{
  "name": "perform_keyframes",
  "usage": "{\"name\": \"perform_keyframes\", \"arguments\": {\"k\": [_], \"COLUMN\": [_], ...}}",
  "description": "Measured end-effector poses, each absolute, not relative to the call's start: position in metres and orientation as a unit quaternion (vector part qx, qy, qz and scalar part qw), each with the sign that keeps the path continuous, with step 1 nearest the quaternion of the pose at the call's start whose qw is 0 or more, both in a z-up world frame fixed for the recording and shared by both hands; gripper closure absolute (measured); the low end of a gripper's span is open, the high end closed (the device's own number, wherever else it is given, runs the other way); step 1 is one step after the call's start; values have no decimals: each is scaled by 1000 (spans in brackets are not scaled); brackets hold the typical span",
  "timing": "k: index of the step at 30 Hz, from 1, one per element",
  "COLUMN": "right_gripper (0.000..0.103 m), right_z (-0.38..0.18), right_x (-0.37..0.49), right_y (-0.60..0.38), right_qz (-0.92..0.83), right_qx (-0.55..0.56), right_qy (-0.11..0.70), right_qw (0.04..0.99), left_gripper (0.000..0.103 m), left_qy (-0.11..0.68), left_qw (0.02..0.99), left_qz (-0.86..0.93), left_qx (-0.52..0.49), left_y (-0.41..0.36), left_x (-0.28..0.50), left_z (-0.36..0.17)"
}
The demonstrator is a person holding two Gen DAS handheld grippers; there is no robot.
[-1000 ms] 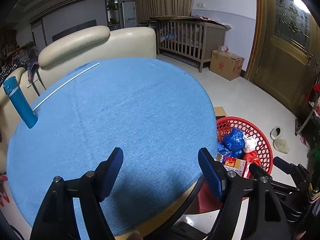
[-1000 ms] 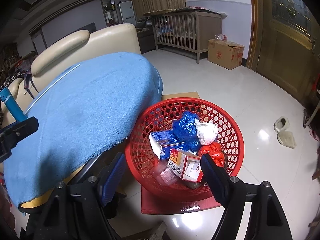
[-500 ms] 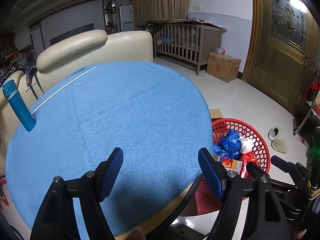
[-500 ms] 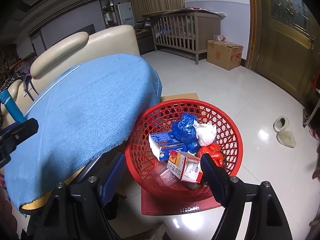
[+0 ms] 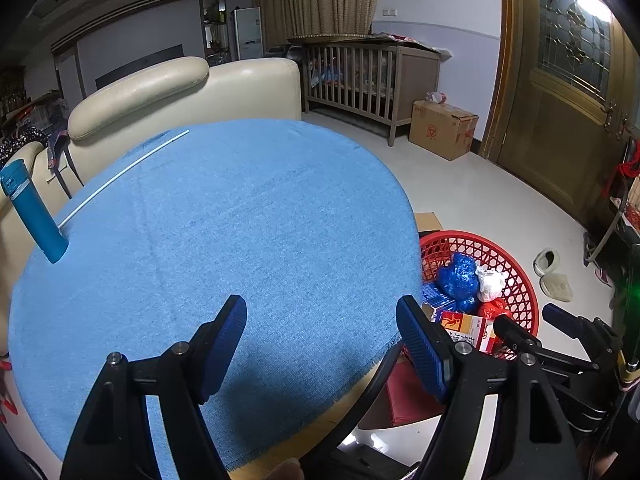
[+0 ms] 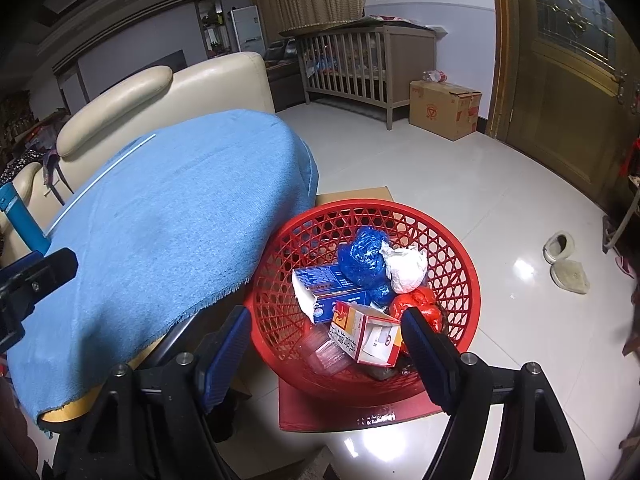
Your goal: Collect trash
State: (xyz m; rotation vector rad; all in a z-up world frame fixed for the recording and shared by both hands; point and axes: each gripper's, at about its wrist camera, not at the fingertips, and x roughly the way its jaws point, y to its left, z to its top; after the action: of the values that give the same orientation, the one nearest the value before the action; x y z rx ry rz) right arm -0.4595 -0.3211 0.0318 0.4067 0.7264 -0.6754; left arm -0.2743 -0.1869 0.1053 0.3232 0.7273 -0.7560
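A red mesh basket (image 6: 460, 256) stands on the floor beside the round table with the blue cloth (image 6: 168, 216). In it lie a blue crumpled bag (image 6: 362, 258), a white wad (image 6: 406, 268), a red bag (image 6: 416, 304), a blue box (image 6: 328, 290) and a red-and-white box (image 6: 360, 334). My right gripper (image 6: 326, 344) is open and empty, just above the basket's near rim. My left gripper (image 5: 322, 338) is open and empty over the near edge of the blue cloth (image 5: 224, 232). The basket (image 5: 516, 276) also shows at the right of the left wrist view.
A blue bottle (image 5: 34, 212) stands at the table's left edge, and a thin white rod (image 5: 120, 178) lies on the cloth. A cream sofa (image 5: 180, 92) is behind the table. A wooden crib (image 6: 360, 64), a cardboard box (image 6: 444, 110) and slippers (image 6: 566, 262) are on the floor.
Both grippers have drifted slightly back and up; the view has shifted a little. Both stay open and empty. The trash in the basket has not moved.
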Motion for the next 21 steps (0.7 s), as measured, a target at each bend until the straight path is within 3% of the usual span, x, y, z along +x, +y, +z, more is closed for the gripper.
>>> {"name": "perform_keyframes", "arguments": {"k": [21], "right_gripper": [23], "right_z": [33], "right_x": [-461], "right_y": [-320], "right_qz": [-326], "right_qx": [193], "right_qy": [343], "right_qw": [860], "left_gripper": [25], "left_qy": [343], "left_qw": [852], "left_qz": [-362], "left_qx": [157], "left_y": [-189], "left_x": [-277], "left_z": [105]}}
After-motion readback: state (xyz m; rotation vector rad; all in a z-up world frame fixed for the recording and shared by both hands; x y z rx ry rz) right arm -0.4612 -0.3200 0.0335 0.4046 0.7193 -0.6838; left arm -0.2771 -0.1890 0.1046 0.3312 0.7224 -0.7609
